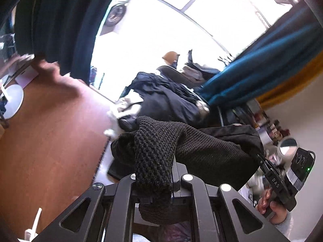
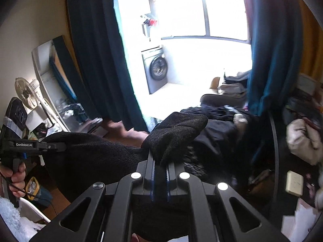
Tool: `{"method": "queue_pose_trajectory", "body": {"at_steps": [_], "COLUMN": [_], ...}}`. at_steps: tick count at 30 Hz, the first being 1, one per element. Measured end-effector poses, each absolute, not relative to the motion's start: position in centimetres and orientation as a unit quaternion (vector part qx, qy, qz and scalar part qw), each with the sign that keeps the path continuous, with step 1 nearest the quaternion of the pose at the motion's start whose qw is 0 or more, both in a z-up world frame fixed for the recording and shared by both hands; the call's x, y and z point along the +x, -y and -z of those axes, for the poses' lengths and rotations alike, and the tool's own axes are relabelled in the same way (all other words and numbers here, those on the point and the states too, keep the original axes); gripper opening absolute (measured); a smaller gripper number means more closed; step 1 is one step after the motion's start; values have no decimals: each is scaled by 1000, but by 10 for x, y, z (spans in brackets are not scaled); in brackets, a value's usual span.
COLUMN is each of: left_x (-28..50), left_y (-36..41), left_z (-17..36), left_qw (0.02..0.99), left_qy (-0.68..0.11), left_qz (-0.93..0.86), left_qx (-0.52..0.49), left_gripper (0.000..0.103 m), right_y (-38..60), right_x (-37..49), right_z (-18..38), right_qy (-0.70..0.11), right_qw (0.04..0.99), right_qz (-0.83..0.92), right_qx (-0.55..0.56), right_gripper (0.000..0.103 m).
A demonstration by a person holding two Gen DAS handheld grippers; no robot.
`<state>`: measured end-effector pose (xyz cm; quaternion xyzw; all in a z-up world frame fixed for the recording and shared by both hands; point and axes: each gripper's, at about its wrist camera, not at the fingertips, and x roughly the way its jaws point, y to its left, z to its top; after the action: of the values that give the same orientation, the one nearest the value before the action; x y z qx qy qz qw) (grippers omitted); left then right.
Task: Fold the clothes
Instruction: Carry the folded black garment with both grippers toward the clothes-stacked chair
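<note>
1. Black knitted garment hangs stretched between both grippers, in the lower middle of each wrist view, lifted off the heap behind it.
2. Left gripper is clenched on one knitted edge, which drapes over its fingers and falls back toward the camera.
3. Right gripper is clenched on another edge; a bunched fold stands up above its fingertips.
4. In the right wrist view the left gripper grips the cloth at mid-left, and a hand holds its handle.
5. Behind the garment, a heap of dark clothes fills the centre right, touching the teal curtain.
6. Reddish-brown floor lies open in the left half of the left wrist view.
7. Washing machine stands by the bright window in the upper middle, well apart from the garment.
</note>
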<state>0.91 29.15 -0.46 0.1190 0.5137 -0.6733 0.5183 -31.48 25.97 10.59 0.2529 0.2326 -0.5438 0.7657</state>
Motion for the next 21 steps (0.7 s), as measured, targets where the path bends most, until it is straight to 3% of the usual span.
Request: {"method": "queue_pose_trajectory", "body": {"at_steps": [10, 15, 21], "left_x": [150, 213, 248], "left_y": [-136, -61, 5], "left_z": [40, 21, 6], "left_qw": [480, 460, 444], "left_qy": [-516, -480, -460], "left_qz": [690, 708, 729], "left_qx": [168, 238, 245], "left_gripper": [9, 9, 9], "right_y": [-107, -37, 30], "right_x": [-187, -126, -91], "right_z": [-64, -68, -82], "right_qy": [-262, -249, -233], "right_qw": [723, 695, 683], "right_qz": [570, 590, 614], "right_qx": [289, 328, 319], "right_gripper": [7, 7, 7]}}
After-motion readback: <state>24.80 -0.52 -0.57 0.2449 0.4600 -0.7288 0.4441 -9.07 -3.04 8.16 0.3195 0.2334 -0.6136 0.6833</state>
